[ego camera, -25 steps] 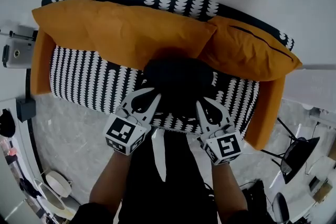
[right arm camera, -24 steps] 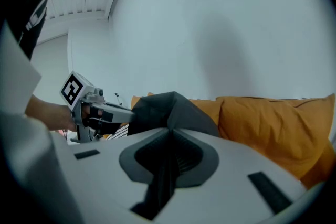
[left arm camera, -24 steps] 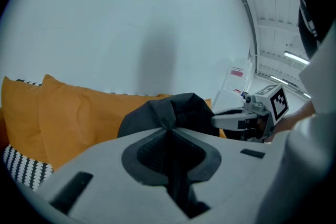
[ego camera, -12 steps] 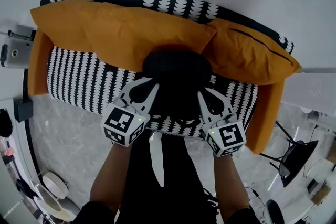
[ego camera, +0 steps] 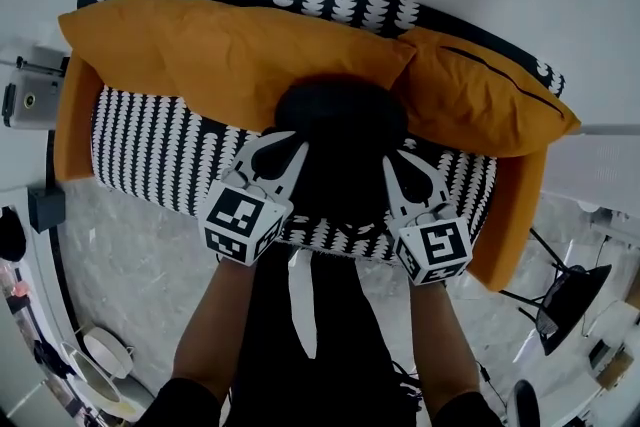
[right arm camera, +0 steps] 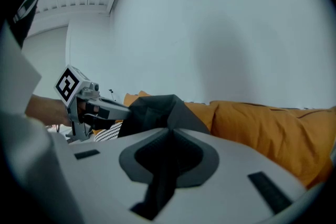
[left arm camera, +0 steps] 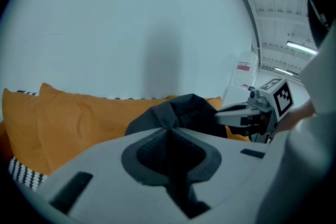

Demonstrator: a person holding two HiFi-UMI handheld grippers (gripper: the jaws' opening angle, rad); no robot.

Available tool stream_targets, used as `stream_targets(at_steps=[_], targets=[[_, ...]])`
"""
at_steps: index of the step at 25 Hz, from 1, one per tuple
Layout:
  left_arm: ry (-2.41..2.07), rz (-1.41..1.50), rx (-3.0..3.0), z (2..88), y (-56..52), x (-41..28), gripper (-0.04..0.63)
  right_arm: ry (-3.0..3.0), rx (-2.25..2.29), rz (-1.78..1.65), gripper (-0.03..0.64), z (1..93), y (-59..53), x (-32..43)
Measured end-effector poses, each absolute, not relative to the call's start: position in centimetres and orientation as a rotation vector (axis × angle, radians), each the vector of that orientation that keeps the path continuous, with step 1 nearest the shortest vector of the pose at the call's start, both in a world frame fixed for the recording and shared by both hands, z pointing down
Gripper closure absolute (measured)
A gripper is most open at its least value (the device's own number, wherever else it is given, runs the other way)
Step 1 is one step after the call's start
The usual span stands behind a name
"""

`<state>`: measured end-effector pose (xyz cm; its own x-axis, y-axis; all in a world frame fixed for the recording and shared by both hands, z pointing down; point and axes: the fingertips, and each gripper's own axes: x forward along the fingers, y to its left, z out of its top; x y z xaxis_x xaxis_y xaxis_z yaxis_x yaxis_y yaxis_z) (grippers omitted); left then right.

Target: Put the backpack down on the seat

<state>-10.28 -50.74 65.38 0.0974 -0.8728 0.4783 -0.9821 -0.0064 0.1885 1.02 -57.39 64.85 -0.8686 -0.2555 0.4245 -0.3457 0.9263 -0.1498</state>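
A black backpack (ego camera: 340, 135) hangs over the sofa's black-and-white patterned seat (ego camera: 160, 155), just in front of the orange back cushions (ego camera: 230, 50). My left gripper (ego camera: 292, 151) is shut on the backpack's left side and my right gripper (ego camera: 392, 165) is shut on its right side. In the left gripper view, dark fabric of the backpack (left arm camera: 178, 113) runs into the closed jaws, with the right gripper (left arm camera: 247, 113) beyond. In the right gripper view the backpack (right arm camera: 157, 110) is pinched the same way, with the left gripper (right arm camera: 102, 107) opposite. Whether the bag's bottom touches the seat is hidden.
A second orange cushion (ego camera: 485, 100) leans at the sofa's right end, over the orange armrest (ego camera: 510, 225). A white wall rises behind. Grey marble floor (ego camera: 120, 255) lies in front of the sofa, a black chair (ego camera: 565, 300) stands at the right, and white dishes (ego camera: 105, 355) sit at the lower left.
Both grippers and the backpack have shifted slightly forward, toward the back cushions. The grips have not changed.
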Motion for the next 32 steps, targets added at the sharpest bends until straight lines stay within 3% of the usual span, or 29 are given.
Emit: stream_targets(at_steps=[17, 21, 23, 32], targets=[[-1.882, 0.296, 1.885, 66.1, -49.8, -10.9, 0.555, -2.693, 0.445, 0.343, 0.577, 65.0, -56.8, 0.9], [-1.898, 0.301, 1.871, 65.8, -49.2, -11.1, 0.534, -2.696, 0.458, 0.336, 0.544, 64.3, -56.9, 1.2], [-1.903, 0.302, 1.872, 65.2, -49.0, -11.1, 0.492, -2.702, 0.471, 0.327, 0.535, 63.6, -57.0, 1.4], [-1.924, 0.239, 1.949, 58.3, -49.1, -10.6, 0.49, -2.784, 0.528, 0.238, 0.535, 55.5, -57.8, 2.6]])
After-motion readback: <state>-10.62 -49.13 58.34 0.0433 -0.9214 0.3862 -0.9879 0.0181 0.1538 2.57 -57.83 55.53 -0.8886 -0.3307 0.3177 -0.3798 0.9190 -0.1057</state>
